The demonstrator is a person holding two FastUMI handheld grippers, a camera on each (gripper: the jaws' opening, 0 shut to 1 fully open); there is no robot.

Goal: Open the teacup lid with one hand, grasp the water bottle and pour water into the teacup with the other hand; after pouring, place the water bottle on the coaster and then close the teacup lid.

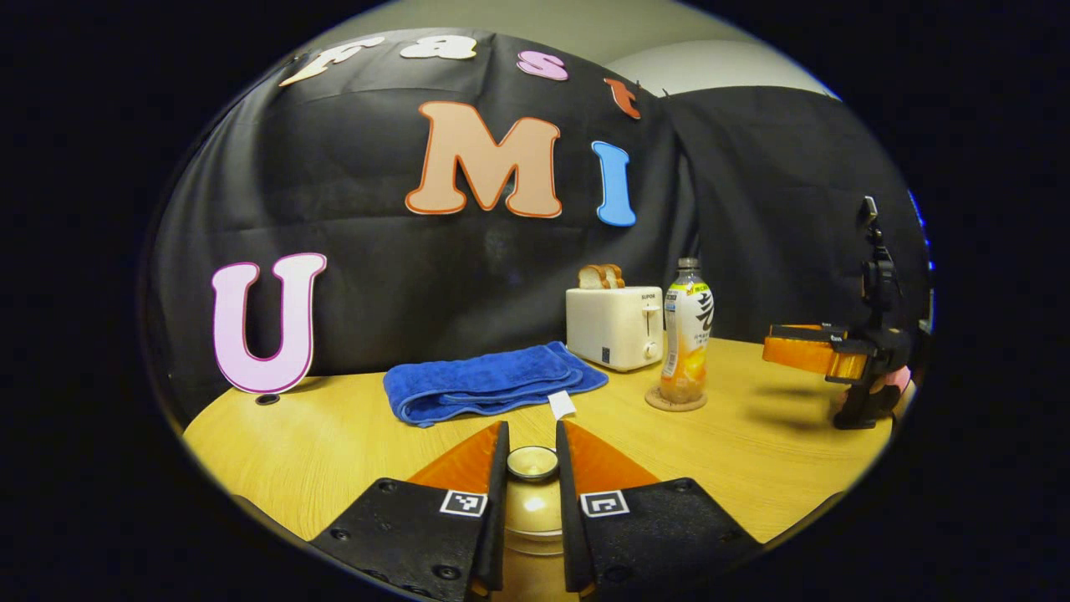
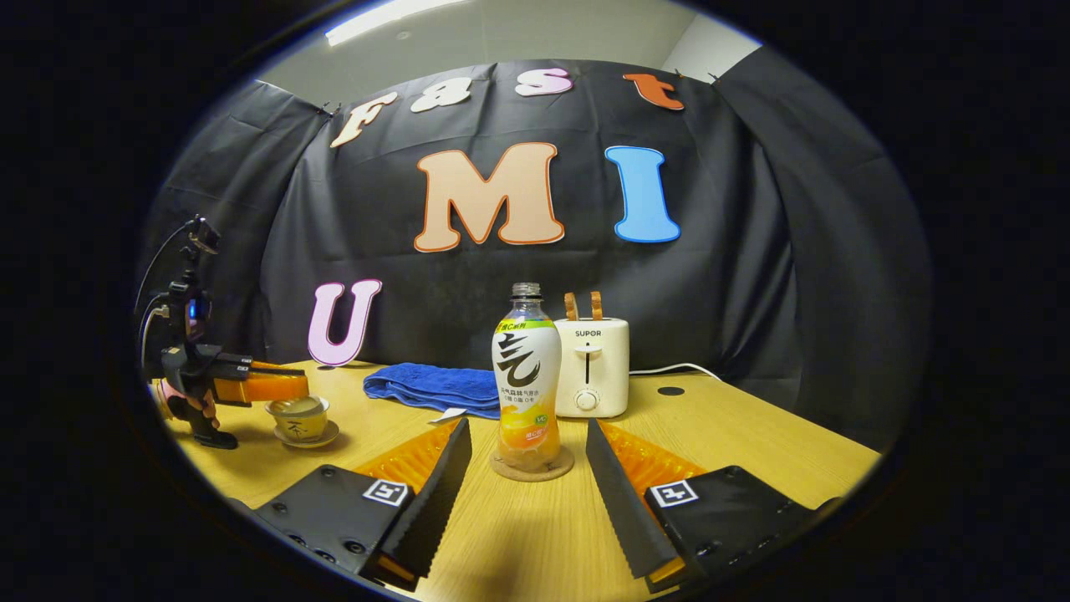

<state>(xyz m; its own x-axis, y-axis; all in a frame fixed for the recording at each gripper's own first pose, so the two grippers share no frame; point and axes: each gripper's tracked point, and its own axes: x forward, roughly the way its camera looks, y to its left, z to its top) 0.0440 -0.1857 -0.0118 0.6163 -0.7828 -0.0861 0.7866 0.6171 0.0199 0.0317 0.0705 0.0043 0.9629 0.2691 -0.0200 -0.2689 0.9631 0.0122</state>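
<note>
Since the bottle [image 1: 687,333] is seen standing on its coaster [image 1: 675,400] at the right of the counter [image 1: 334,435] in the left gripper view, pouring is judged done and the lid step in hand. The left gripper [image 1: 532,464] is held nearly closed around the lid knob [image 1: 532,461]; contact cannot be confirmed. Farther right the right gripper [image 1: 802,347] is seen.

In the right gripper view, the right gripper [image 2: 522,464] is spread wide, nothing held, with the bottle [image 2: 527,376] just beyond. At far left the teacup [image 2: 301,418] sits on its saucer [image 2: 308,438] under the left gripper [image 2: 272,386].

"SUPOR" stands on the toaster [image 2: 591,366]; bottle [image 2: 527,376] label unreadable.
</note>
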